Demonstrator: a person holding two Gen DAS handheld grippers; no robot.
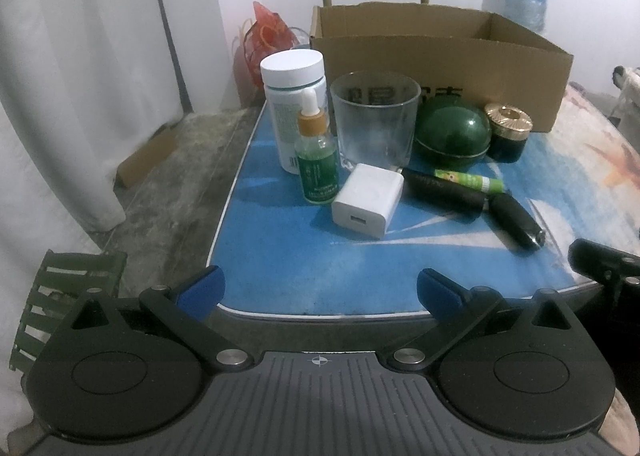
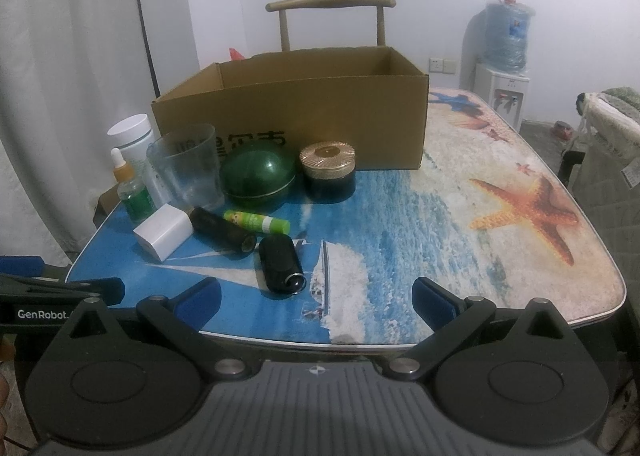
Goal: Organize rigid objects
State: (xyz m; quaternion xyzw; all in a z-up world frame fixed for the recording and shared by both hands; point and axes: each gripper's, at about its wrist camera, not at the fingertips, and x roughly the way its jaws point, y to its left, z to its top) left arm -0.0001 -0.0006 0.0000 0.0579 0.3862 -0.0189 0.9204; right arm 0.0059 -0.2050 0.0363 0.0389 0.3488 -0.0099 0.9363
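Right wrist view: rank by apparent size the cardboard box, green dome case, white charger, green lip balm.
1. cardboard box
2. green dome case
3. white charger, which lies nearer the camera, so its gap to the dome is unsure
4. green lip balm

Ahead of the grippers: one open brown cardboard box [image 2: 288,115], one clear glass tumbler [image 1: 374,121], two bottles, two green jars, two black cylinders, one white charger cube [image 1: 368,199], one green lip-balm stick [image 2: 256,220].

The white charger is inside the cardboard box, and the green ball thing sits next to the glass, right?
Not quite. The white charger lies on the table in front of the cardboard box, as the left wrist view shows. The green ball thing does sit next to the glass.
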